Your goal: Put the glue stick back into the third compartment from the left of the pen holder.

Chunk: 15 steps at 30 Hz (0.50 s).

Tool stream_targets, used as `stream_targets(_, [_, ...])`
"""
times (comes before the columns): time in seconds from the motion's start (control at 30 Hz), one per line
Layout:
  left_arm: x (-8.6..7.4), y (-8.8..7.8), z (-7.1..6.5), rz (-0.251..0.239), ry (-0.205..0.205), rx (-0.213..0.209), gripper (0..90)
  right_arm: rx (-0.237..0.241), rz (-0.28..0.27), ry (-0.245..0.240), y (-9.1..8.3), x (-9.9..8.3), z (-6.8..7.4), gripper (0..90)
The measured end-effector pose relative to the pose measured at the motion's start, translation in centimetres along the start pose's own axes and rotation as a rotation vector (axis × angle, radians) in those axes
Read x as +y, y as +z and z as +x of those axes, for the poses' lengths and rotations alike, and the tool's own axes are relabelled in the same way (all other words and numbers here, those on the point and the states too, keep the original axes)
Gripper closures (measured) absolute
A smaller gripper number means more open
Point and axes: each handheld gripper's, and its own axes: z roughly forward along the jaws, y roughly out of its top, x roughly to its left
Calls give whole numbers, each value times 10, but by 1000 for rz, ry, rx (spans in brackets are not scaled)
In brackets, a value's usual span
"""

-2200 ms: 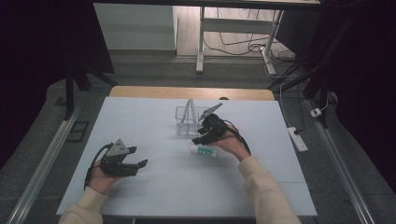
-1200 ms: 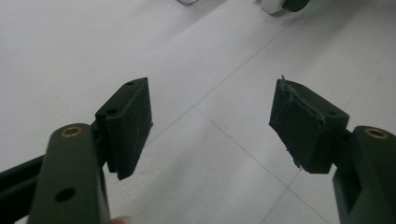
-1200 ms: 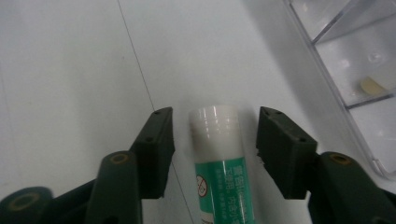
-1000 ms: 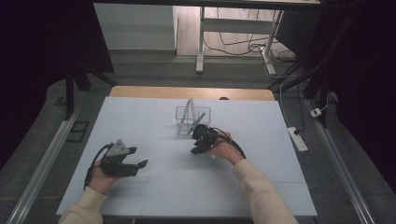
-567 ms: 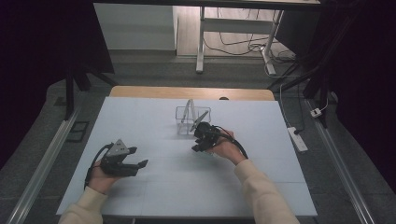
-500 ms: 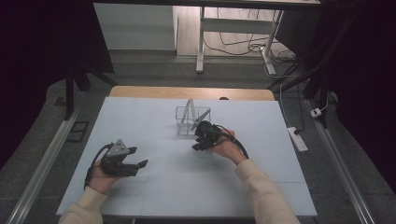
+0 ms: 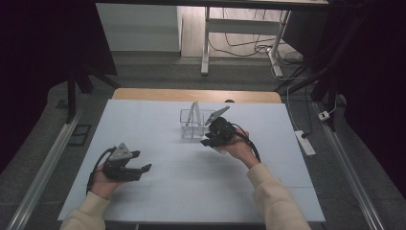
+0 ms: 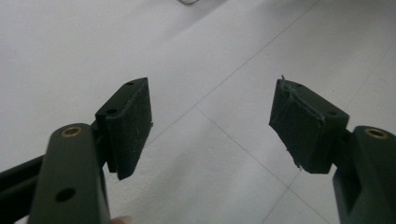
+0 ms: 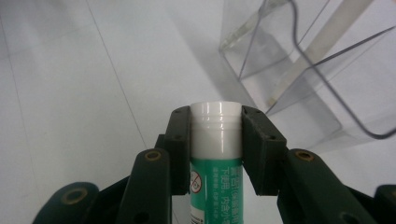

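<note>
A green-and-white tube (image 9: 215, 154) is pinched near its white cap between the jaws of the right gripper (image 7: 214, 140), lifted off the counter (image 7: 191, 191) just beside a clear box (image 7: 195, 123) at its 4 o'clock. The left gripper (image 7: 140, 162) is held at the counter's 8 o'clock, jaws spread, nothing between them.

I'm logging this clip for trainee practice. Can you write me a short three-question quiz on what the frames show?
1. True or false: the right gripper is shut on the green and white tube.
2. What stands just beyond the tube? A) clear plastic holder B) metal bowl C) cardboard box
3. Is anything between the fingers of the left gripper?

Key:
1. True; both pads press the tube just below its white cap.
2. A.
3. No; they stand wide apart over the white table.
</note>
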Motion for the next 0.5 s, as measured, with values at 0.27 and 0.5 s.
stream_targets(0.27, [0,0,0,1,1,0,297,-30,-69,35,-15,0,-4,647])
stream_targets(0.5, [0,0,0,3,3,-1,297,-56,-144,65,-27,1,-7,647])
